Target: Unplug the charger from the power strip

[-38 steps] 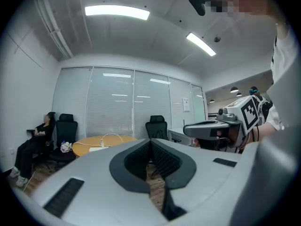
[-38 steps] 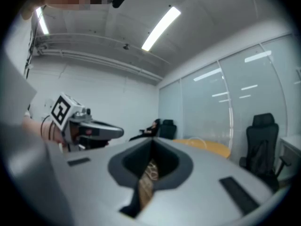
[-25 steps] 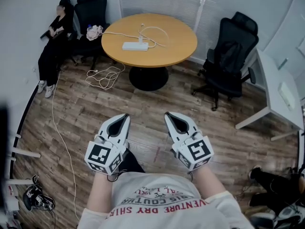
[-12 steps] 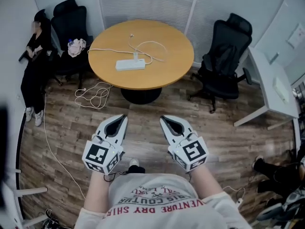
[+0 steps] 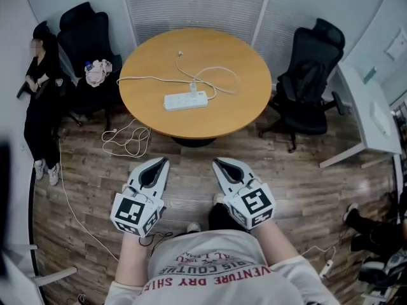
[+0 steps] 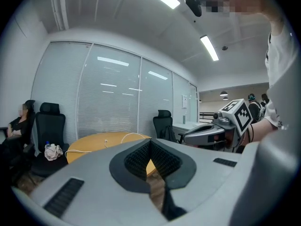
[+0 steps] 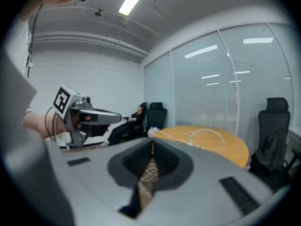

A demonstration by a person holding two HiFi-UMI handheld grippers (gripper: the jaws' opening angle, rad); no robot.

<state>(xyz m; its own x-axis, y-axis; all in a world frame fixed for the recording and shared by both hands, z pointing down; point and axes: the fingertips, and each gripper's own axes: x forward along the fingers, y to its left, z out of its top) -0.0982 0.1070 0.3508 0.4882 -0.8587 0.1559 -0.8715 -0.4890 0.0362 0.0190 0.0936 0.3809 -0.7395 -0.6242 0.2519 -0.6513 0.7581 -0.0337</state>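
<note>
A white power strip [image 5: 186, 100] lies on the round wooden table [image 5: 235, 110], with a white charger [image 5: 193, 88] plugged into its top and a white cable [image 5: 219, 76] looping behind it. Both grippers hang side by side over the wooden floor, well short of the table's near edge. My left gripper [image 5: 163, 162] [image 6: 150, 141] is shut, with nothing between its jaws. My right gripper [image 5: 217, 162] [image 7: 152, 144] is likewise shut and empty. Each gripper view shows the table [image 6: 94, 142] [image 7: 225, 147] ahead and the other gripper beside it.
Black office chairs stand right [image 5: 315, 75] and left [image 5: 82, 30] of the table. A person [image 5: 38, 88] sits at the far left. A white desk [image 5: 369, 113] is at the right. A coiled cable [image 5: 127, 138] lies on the floor under the table's left edge.
The table and power strip have drawn nearer and lower in the head view. Both grippers have moved forward together towards the table, still shut and empty.
</note>
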